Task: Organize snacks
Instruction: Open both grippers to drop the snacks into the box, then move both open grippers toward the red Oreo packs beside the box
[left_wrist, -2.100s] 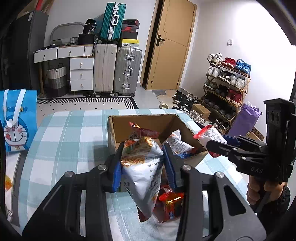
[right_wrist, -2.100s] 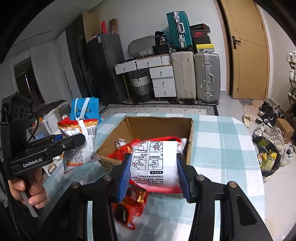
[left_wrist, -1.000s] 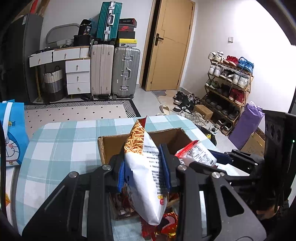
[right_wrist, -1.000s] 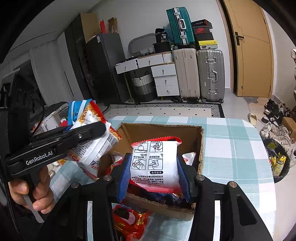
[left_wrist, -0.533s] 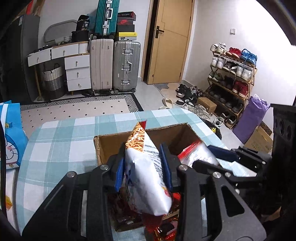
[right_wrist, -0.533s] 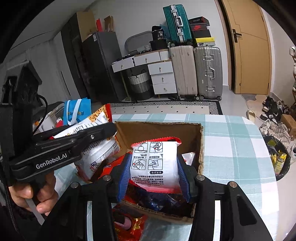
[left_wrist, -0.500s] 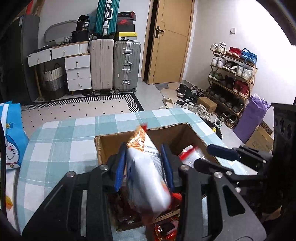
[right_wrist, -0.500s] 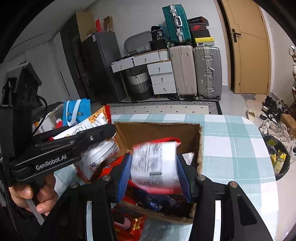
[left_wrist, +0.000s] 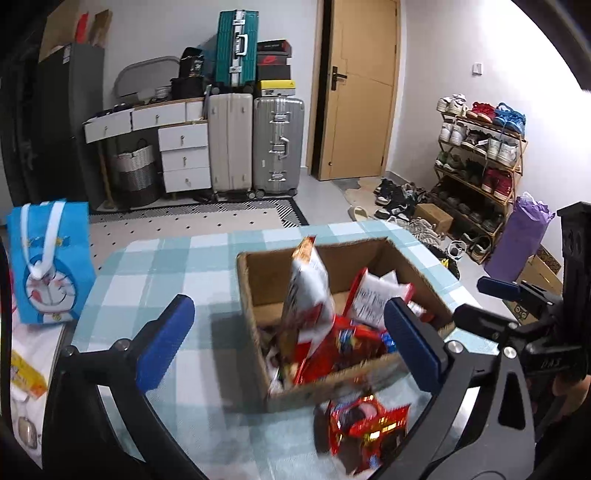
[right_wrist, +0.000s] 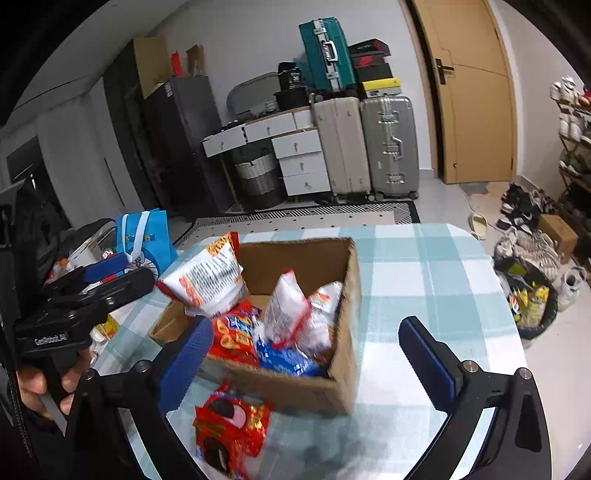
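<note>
Both grippers have just sprung wide, and nothing sits between the pads of either. The left gripper (left_wrist: 288, 339) a second ago pinched the orange-and-white bag (left_wrist: 306, 291); that bag now stands tilted in the box (left_wrist: 251, 295) at its left wall, blurred, so it seems not yet settled. The right gripper (right_wrist: 306, 354) has likewise let go its white pack (right_wrist: 286, 306), which now leans among the red and blue packs in the box, toward the right wall. So two more snacks have gone in, and both hands are free for the next pick.

Nearest to the grippers, on the desk (right_wrist: 424, 273) just in front of the box's near wall, lies a red pack (right_wrist: 229, 424), the only snack I can see outside the box; I judge it the next to fetch. It lies close to the desk's near edge, and the box wall stands right behind it, so a low approach from the near side looks easiest.

Further out, the desk is bare to the right of the box and behind it, giving room to swing. Off the desk's left edge stands a blue bag (left_wrist: 48, 266); beyond are suitcases and a door.
</note>
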